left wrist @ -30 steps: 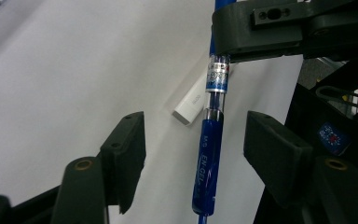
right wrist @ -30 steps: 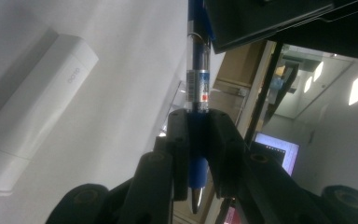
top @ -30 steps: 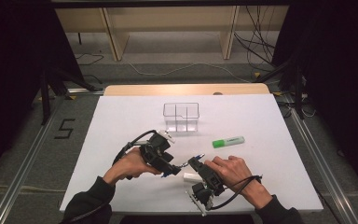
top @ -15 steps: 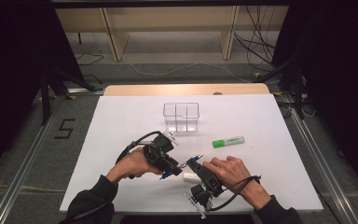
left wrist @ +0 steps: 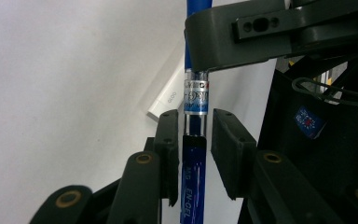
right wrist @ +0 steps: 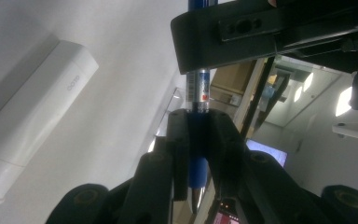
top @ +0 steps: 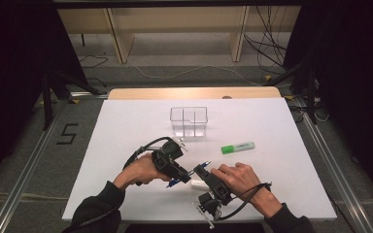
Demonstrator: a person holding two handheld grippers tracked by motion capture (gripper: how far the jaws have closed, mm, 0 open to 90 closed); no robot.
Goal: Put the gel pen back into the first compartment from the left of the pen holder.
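My right gripper (right wrist: 198,140) clenches one blue pen (left wrist: 195,154) over the white table (top: 126,126), my left gripper (left wrist: 196,140) parted around it, beside one white glue stick (right wrist: 32,112), one green highlighter (top: 238,147), one clear organizer (top: 189,121).

My white worktop (top: 126,131) sits on grey carpet (top: 29,160) marked "5" (top: 67,134); wooden shelving (top: 175,24), loose cables (top: 267,48) and black curtains (top: 354,73) stand beyond.

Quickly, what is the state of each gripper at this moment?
Left gripper: jaws open around the blue pen, not clamped on it.
Right gripper: shut on the blue pen.
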